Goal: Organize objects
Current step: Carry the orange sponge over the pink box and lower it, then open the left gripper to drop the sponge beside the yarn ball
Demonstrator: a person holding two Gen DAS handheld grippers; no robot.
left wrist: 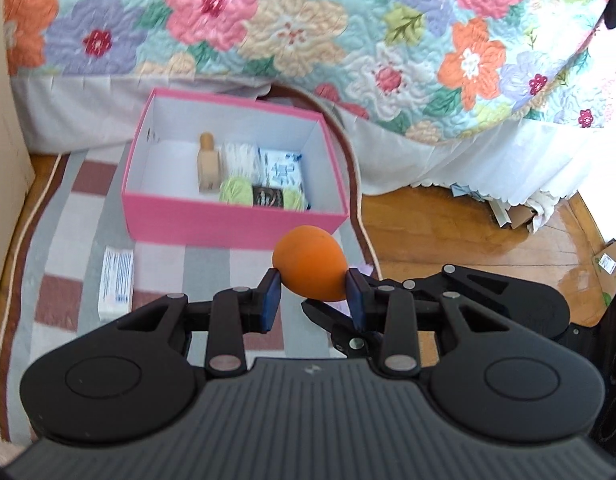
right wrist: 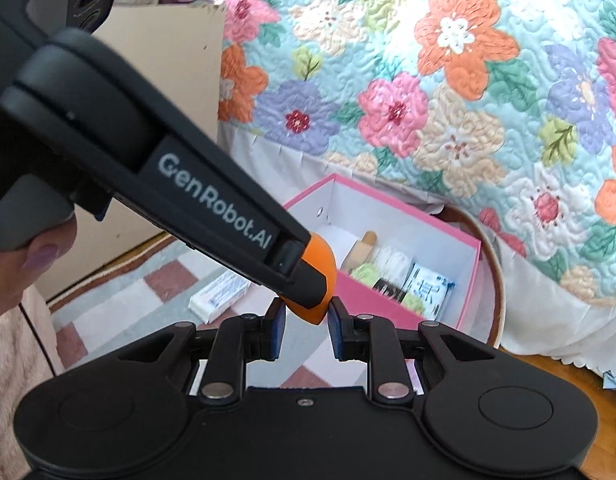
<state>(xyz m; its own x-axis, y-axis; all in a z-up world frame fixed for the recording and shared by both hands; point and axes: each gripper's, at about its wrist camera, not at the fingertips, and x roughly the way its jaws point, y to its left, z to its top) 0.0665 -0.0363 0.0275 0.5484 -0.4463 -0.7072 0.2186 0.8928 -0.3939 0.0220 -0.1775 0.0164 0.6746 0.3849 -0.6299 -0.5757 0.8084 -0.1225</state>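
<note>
The left tongs pinch an orange egg-shaped sponge above the pink box; the right tongs seem spread, touching its tip.

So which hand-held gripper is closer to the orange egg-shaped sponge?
Left. The left hand-held gripper is clamped on the orange sponge; the right hand-held gripper sits just under its tip, fingers apart.
</note>
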